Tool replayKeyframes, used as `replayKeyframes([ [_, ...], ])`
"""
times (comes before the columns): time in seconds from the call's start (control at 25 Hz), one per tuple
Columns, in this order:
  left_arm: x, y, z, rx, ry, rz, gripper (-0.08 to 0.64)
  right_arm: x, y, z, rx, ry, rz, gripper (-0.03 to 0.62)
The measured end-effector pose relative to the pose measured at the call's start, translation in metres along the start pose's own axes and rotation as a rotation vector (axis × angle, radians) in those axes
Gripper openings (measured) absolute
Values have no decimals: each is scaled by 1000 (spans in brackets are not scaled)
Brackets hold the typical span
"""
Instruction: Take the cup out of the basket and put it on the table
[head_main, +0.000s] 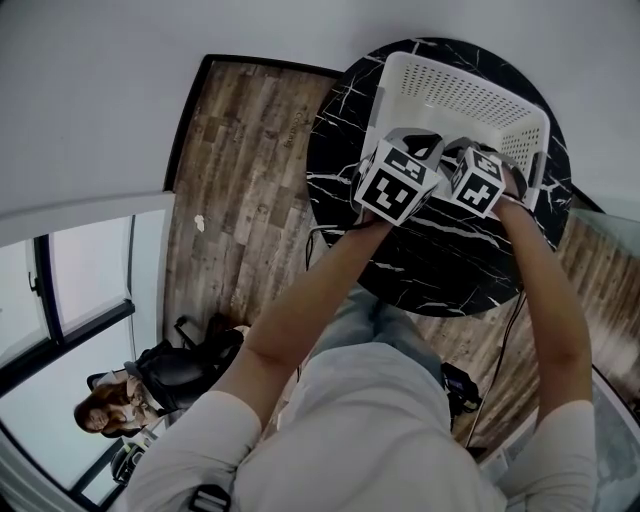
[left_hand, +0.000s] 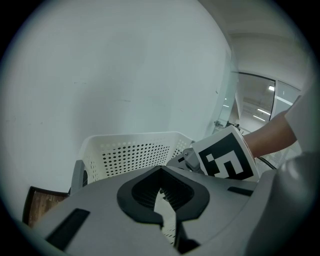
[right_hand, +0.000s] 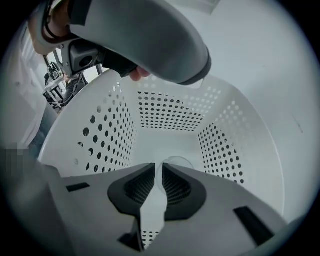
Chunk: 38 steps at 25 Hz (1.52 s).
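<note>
A white perforated basket (head_main: 470, 95) stands at the far side of the round black marble table (head_main: 440, 270). Both grippers hang over its near rim. My right gripper (right_hand: 159, 172) reaches down inside the basket (right_hand: 170, 117). The thin rim of a clear cup (right_hand: 181, 161) shows right at its tips, and the narrow-set jaws look shut on the cup's wall. My left gripper (left_hand: 161, 187) is shut on nothing. It hovers at the basket's (left_hand: 135, 152) near left edge, beside the right gripper's marker cube (left_hand: 227, 160). In the head view the cubes hide the cup.
The near half of the marble table top (head_main: 450, 260) lies between the basket and the person's body. Wooden floor (head_main: 240, 180) surrounds the table, with cables (head_main: 455, 385) under it. A seated person (head_main: 110, 405) and a dark bag (head_main: 195, 360) are at the lower left.
</note>
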<state>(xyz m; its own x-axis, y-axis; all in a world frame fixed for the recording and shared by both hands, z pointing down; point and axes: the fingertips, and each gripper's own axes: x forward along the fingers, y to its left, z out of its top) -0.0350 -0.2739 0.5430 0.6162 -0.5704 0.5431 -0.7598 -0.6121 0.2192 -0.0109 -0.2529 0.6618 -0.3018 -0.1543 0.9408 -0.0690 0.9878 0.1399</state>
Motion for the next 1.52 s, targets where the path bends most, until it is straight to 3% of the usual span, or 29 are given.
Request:
replayKeyframes([
  [0.92, -6, -3, -1, -15, 4, -7, -2, -5, 1, -1, -8, 6, -6, 25],
  [1.52, -18, -12, 7, -7, -9, 2, -2, -45, 0, 11, -37, -14, -56, 25],
])
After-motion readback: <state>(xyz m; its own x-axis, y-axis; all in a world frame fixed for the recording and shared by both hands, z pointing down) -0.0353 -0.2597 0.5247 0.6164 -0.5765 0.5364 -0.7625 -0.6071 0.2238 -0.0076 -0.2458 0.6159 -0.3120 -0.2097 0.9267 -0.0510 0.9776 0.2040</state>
